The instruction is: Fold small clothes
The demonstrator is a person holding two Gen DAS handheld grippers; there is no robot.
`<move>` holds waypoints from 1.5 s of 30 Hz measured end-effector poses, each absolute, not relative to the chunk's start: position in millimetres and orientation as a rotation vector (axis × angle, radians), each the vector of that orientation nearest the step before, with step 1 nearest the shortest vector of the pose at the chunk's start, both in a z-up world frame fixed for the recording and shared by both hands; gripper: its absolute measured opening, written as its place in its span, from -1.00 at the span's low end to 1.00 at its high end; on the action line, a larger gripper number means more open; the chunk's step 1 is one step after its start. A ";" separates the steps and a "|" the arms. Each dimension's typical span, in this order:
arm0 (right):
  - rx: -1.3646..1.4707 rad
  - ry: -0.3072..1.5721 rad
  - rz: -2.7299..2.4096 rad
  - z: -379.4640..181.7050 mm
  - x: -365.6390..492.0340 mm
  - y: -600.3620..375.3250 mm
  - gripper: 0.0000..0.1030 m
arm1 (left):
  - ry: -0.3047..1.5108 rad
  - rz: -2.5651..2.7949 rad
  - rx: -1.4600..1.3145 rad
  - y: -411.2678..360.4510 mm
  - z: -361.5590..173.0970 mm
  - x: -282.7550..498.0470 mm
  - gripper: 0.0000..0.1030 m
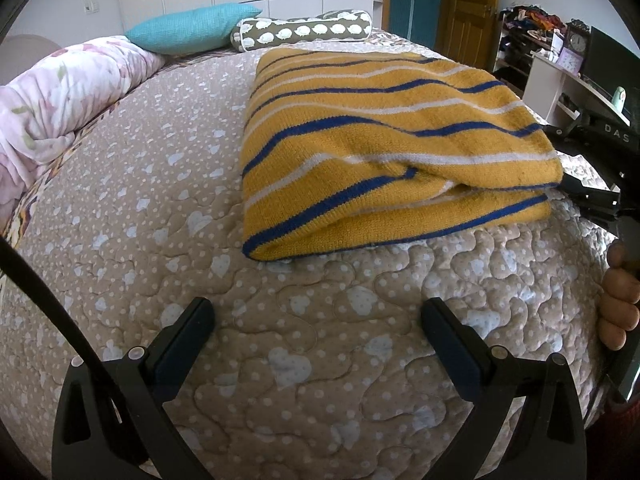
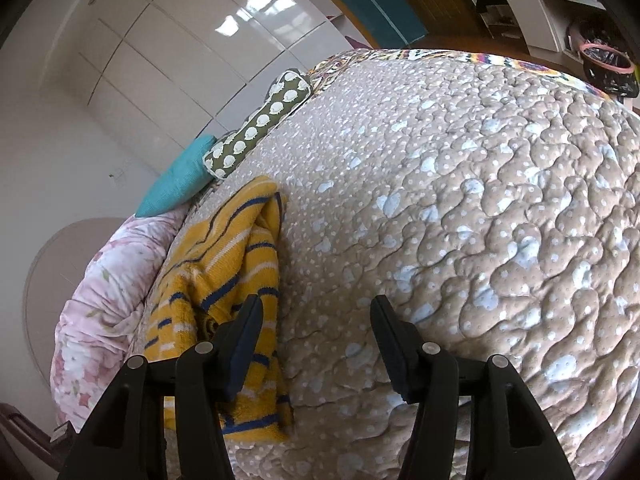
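A yellow knitted garment with blue and white stripes (image 1: 392, 148) lies folded in a thick rectangle on the beige quilted bedspread (image 1: 160, 208). My left gripper (image 1: 316, 316) is open and empty, above the bedspread a little in front of the garment's near edge. My right gripper (image 2: 316, 312) is open and empty beside the garment's right end (image 2: 240, 264), which shows at the left of the right wrist view; its left finger (image 2: 248, 332) overlaps the cloth in the view. The right gripper also shows at the right edge of the left wrist view (image 1: 592, 196), touching or next to the garment's corner.
A teal pillow (image 1: 192, 28) and an olive bolster with white hedgehogs (image 1: 304, 32) lie at the head of the bed. A pink floral duvet (image 1: 60, 96) is bunched along the left side. A desk and shelves (image 1: 560, 68) stand beyond the bed's right edge.
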State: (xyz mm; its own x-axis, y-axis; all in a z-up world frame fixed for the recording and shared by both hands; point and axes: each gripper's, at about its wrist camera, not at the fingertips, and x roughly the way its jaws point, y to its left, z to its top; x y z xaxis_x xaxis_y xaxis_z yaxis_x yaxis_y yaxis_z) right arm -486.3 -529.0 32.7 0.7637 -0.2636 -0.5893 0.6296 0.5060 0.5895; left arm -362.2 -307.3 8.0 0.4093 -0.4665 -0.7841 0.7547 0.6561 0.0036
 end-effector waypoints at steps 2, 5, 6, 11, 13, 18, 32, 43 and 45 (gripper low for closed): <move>0.882 0.464 -0.562 32.2 -483.8 -528.5 0.21 | 0.842 -0.794 0.389 -307.0 8.0 -362.3 1.00; 0.879 0.465 -0.559 31.3 -480.7 -527.8 0.22 | 0.841 -0.795 0.389 -306.7 7.8 -362.1 1.00; 0.881 0.462 -0.555 30.6 -480.8 -527.9 0.23 | 0.840 -0.795 0.389 -306.8 7.9 -362.3 1.00; 0.895 0.446 -0.538 27.7 -484.6 -528.8 0.23 | 0.839 -0.794 0.390 -306.9 8.6 -361.8 1.00; 0.897 0.443 -0.533 27.0 -485.7 -529.0 0.25 | 0.839 -0.794 0.390 -306.6 8.4 -361.6 1.00; 0.893 0.445 -0.530 27.4 -486.8 -527.5 0.26 | 0.837 -0.792 0.389 -306.3 9.1 -361.6 1.00; 0.910 0.432 -0.520 26.3 -488.0 -527.3 0.26 | 0.816 -0.819 0.356 -301.3 9.5 -361.2 1.00; 0.843 0.564 -0.570 31.5 -483.2 -521.8 0.24 | 0.756 -0.952 0.324 -279.6 6.7 -366.6 1.00; 0.698 0.679 -0.644 49.7 -468.6 -510.8 0.24 | 0.731 -0.982 0.304 -273.0 5.1 -369.1 1.00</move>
